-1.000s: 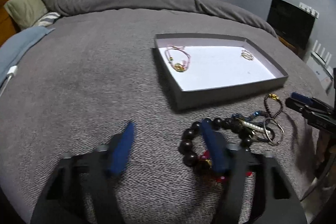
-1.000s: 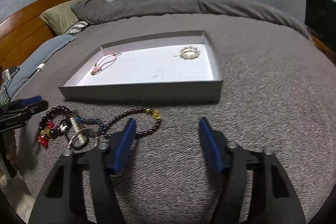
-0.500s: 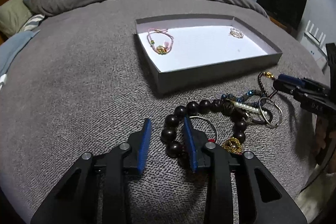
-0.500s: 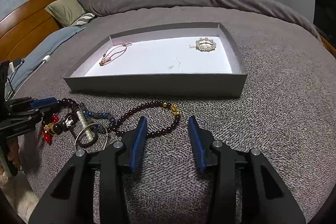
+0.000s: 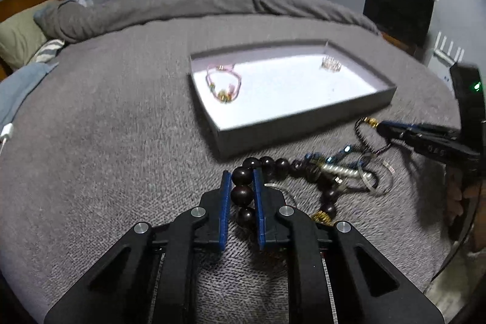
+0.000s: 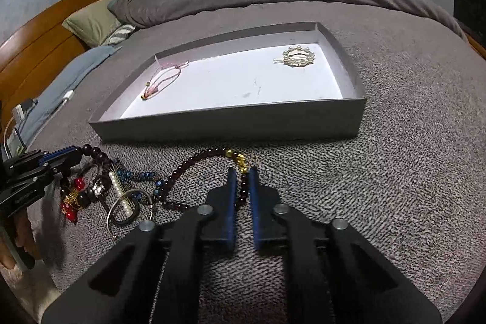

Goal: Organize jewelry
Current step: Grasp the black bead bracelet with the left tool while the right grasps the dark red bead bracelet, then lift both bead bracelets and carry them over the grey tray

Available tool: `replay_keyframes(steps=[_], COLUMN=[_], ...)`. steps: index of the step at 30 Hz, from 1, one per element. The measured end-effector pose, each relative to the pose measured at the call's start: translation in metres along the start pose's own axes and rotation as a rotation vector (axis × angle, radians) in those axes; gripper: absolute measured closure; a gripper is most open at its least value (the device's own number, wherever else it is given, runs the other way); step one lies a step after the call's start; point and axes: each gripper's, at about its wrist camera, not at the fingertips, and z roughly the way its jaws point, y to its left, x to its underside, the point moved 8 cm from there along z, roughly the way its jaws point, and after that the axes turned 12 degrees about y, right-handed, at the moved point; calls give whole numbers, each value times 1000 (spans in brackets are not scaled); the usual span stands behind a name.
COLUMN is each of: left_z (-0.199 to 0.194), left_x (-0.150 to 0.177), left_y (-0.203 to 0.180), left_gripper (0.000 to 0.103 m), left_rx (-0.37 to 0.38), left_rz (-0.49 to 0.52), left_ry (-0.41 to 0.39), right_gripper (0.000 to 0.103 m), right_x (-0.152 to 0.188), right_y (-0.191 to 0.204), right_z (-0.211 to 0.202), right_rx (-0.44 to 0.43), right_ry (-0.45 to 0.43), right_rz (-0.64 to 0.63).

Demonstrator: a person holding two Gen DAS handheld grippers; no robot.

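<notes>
A tangle of jewelry lies on the grey bedspread in front of a shallow grey tray [image 5: 303,119] [image 6: 231,123]. My left gripper [image 5: 242,173] is closing its jaws, and the blue pads press on both sides of a bracelet of big dark beads [image 5: 275,165]. My right gripper [image 6: 242,170] is shut on a thin dark-red bead bracelet [image 6: 194,160] just below its gold charm. Each gripper shows at the edge of the other's view: the right gripper [image 5: 382,128] and the left gripper [image 6: 76,155]. Inside the tray lie a pink cord bracelet [image 5: 223,81] [image 6: 164,78] and a pearl hair clip [image 6: 299,58].
Still in the pile are metal hoops [image 6: 129,205], red beads [image 6: 71,202], a blue bead chain [image 6: 136,175] and a pearl bar. Pillows [image 6: 91,23] and a wooden headboard stand at the left, a rolled duvet behind the tray, a dark screen [image 5: 398,11] at the right.
Both grippers went from wide open to closed. The left one closed around the big dark beads, the right one around the thin dark-red bracelet. Both views shifted slightly.
</notes>
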Motion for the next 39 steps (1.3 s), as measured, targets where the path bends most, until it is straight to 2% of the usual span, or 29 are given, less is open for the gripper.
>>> replay_keyframes(steps=[2,12,16,22,28,34,39], left_z=[-7,-39,-55,-58,-67,-83,-80], left_x=[-3,-14,-19,-24,-29,-59,-89], left_y=[-1,-11,-21,-19,-12,-14,-18], left_gripper=[88,88,88,88,88,88,88], left_rx=[9,49,54,45,73,32,8], left_rz=[1,13,36,31,-10,-21,-20], left_ry=[-35,-168,-225,-240,-259,-309,-314], right_gripper=[97,97,97,97,97,97,97], right_x=[-1,-16,-22,-25,-30,-60,-94], right_y=[1,17,16,14,15,16,11], right_z=[-4,-49,-65,-72,-84,-103,-112], right_rx=[-1,62,62,60,48,55,92], right_ry=[-15,-200,-255,-273,-300,-362,-408], right_rz=[-5,-81,-74,-68,-68,-46,-46])
